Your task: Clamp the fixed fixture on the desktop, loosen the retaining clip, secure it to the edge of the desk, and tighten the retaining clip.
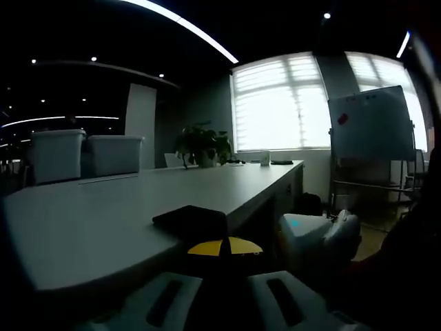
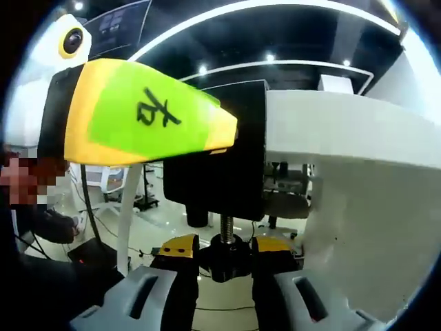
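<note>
In the left gripper view, the left gripper (image 1: 224,286) is seen from behind its two pale jaws, which rise from the lower edge with a narrow gap between them; a black fixture (image 1: 191,221) with a yellow-tipped part is held just ahead of the jaw tips, and the jaws appear closed on it, though the contact itself is lost in shadow. The fixture's flat black top is laid on the edge of the desk (image 1: 124,214), directly beyond the jaws; the right gripper (image 1: 318,238) is seen to the right of the jaws, below the desk edge, as a pale rounded body. Far beyond the jaws, two storage bins (image 1: 83,155) and a potted plant (image 1: 203,146) are set on the desk, and a whiteboard (image 1: 372,124) is stood off to the right before the windows.

In the right gripper view, the right gripper (image 2: 224,265) is closed on a black knob (image 2: 226,256) at the lower end of a threaded screw (image 2: 226,226), the knob being pinched between the yellow-and-black tips; the black fixture body (image 2: 224,162) is seen directly above the jaws, clamped against the white desk edge (image 2: 351,131), which runs to the right of the jaws. The left gripper's green-and-yellow body (image 2: 148,114) is seen above and left of the jaws, touching the fixture.
</note>
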`<state>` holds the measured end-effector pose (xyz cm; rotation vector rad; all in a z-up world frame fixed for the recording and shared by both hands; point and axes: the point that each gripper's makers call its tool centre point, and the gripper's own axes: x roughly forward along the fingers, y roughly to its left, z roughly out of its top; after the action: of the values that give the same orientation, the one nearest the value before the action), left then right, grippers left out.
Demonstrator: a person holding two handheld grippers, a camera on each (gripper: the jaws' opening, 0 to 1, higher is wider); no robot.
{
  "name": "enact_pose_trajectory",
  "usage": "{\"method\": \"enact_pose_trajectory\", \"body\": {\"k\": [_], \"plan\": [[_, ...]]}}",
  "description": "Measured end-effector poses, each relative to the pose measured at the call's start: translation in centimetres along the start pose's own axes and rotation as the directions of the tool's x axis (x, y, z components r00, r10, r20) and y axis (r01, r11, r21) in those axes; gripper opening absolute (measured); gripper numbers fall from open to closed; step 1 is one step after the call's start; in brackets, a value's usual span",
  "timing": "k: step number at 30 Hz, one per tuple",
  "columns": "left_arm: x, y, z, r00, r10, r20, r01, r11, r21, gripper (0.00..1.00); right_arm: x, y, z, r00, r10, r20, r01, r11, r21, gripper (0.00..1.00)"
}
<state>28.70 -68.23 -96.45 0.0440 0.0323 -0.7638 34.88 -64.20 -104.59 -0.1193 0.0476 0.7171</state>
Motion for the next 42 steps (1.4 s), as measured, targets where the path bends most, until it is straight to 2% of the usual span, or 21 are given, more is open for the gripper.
{"method": "enact_pose_trajectory", "body": {"k": [3,4,6,7,10,13,14,15,18,21,25,28,31,33,34,35,36,37,39,42], "plan": [[0.0,0.0,0.0,1.0,0.0,0.0,0.0,1.0,-0.002,0.01,0.1,0.6,0.0,0.991,0.134,-0.01,-0.135,0.991,-0.018,0.27],[0.0,0.0,0.0,1.0,-0.001,0.0,0.001,1.0,-0.003,0.01,0.3,0.5,0.0,0.987,0.163,-0.017,-0.163,0.987,0.001,0.27],[0.1,0.0,-0.1,1.0,-0.002,-0.002,0.002,1.0,-0.003,0.01,0.5,0.7,0.1,0.979,0.204,-0.031,-0.205,0.977,-0.06,0.27],[0.1,0.0,-0.1,1.0,-0.004,-0.005,0.004,1.0,-0.001,0.01,0.6,0.9,0.1,0.972,0.233,-0.03,-0.234,0.97,-0.058,0.27],[0.4,-0.1,-0.4,1.0,-0.007,-0.016,0.007,1.0,0.004,0.01,0.4,1.3,0.1,0.944,0.329,-0.041,-0.331,0.939,-0.091,0.27],[0.4,-0.1,-0.4,1.0,-0.004,-0.02,0.004,1.0,0.011,0.01,0.1,1.8,0.0,0.905,0.421,-0.055,-0.425,0.9,-0.1,0.27],[0.4,0.0,-0.4,1.0,-0.003,-0.022,0.004,1.0,0.013,0.01,-0.6,2.5,0.0,0.89,0.453,-0.054,-0.455,0.877,-0.153,0.27],[0.4,0.0,-0.4,1.0,-0.003,-0.022,0.004,1.0,0.012,0.01,-0.9,3.1,-0.2,0.883,0.465,-0.061,-0.469,0.871,-0.145,0.27],[0.4,-0.1,-0.4,1.0,-0.001,-0.024,0.001,1.0,0.012,0.01,-0.7,2.6,-0.4,0.885,0.461,-0.056,-0.464,0.872,-0.155,0.26],[0.4,-0.1,-0.4,1.0,0.002,-0.021,-0.002,1.0,0.005,0.01,-0.4,2.4,-0.3,0.901,0.432,-0.044,-0.434,0.888,-0.152,0.27],[0.3,-0.1,-0.4,1.0,0.007,-0.022,-0.007,1.0,-0.001,0.01,-0.2,2.3,-0.1,0.913,0.408,-0.025,-0.406,0.899,-0.165,0.27],[0.4,-0.2,-0.4,1.0,0.012,-0.023,-0.012,1.0,-0.001,0.01,-0.5,2.0,0.1,0.93,0.366,-0.015,-0.364,0.918,-0.156,0.29],[0.3,-0.2,-0.3,1.0,0.014,-0.018,-0.015,1.0,-0.012,0.01,-0.6,1.0,0.3,0.965,0.26,0.012,-0.257,0.957,-0.133,0.34],[0.3,-0.2,-0.3,1.0,0.016,-0.016,-0.016,1.0,-0.012,0.01,-0.6,0.8,-0.1,0.979,0.204,0.013,-0.202,0.973,-0.114,0.34],[0.3,-0.2,-0.4,1.0,0.017,-0.014,-0.018,1.0,-0.01,0.01,-0.7,0.4,-0.3,0.988,0.154,0.014,-0.152,0.983,-0.108,0.35],[0.3,-0.2,-0.4,1.0,0.016,-0.012,-0.016,1.0,-0.01,0.01,-0.9,0.3,-0.4,0.994,0.107,0.009,-0.105,0.991,-0.084,0.36],[0.3,-0.1,-0.4,1.0,0.013,-0.011,-0.014,1.0,-0.013,0.01,-1.1,0.2,-0.5,0.998,0.06,0.013,-0.06,0.998,-0.007,0.39],[0.2,-0.1,-0.4,1.0,0.01,-0.01,-0.011,1.0,-0.014,0.01,-1.4,0.2,-0.2,0.999,0.023,0.041,-0.025,0.998,0.05,0.42],[0.1,-0.1,-0.3,1.0,0.006,-0.013,-0.006,1.0,-0.012,0.01,-2.2,-0.1,-0.4,0.995,-0.082,0.05,0.073,0.984,0.162,0.48],[0.1,0.1,-0.1,1.0,-0.002,-0.013,0.002,1.0,-0.007,0.01,-2.8,0.0,-1.0,0.983,-0.177,0.043,0.168,0.973,0.157,0.48]]}}
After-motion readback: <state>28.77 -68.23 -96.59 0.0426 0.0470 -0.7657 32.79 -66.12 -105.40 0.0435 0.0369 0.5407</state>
